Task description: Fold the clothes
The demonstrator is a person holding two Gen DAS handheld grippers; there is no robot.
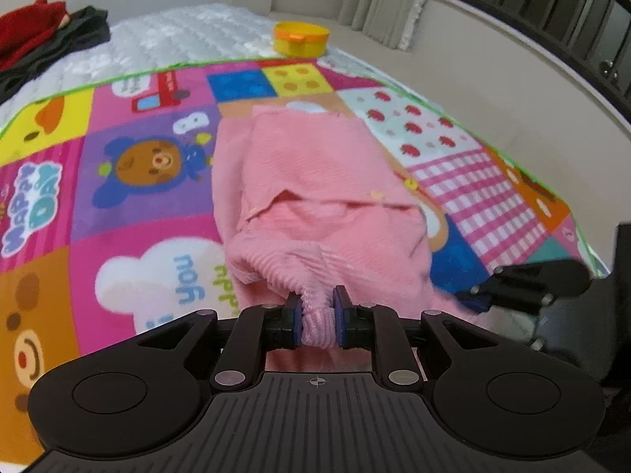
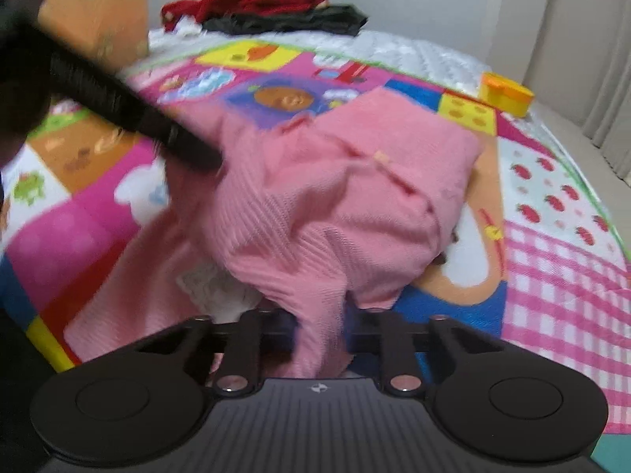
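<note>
Pink ribbed knit garment (image 1: 315,181) lies bunched mid-frame on a patchwork kids' play mat (image 1: 118,181) spread over a white quilted mattress (image 1: 177,35). Its near edge is lifted toward both cameras.

Left gripper (image 1: 318,317): blue pads pinched tight on a gathered ribbed hem, fabric puckered between them. Right gripper (image 2: 321,327): a strip of pink knit hangs down over the gap and hides the fingertips, so I cannot tell if it's clamped or spread. In the left wrist view the right gripper shows at the lower right edge, blurred.

Fold stage: the cloth is partly doubled, with a flap edge across the middle; how far along it is isn't settled.

Risks:
- the thick bunch in the left pinch could slip out if pulled hard, since only a small hem wad is held
- uneven pull between the grippers would skew the fold and drag the mat
- motion blur suggests a fast move, so the flap could flop open

Readable on the mat: "HAPPY DAY" at left, "you" lower left. Other print is too blurred.

Background: yellow tub (image 1: 301,38) top centre, red and dark clothes pile (image 2: 268,6) at the top.
</note>
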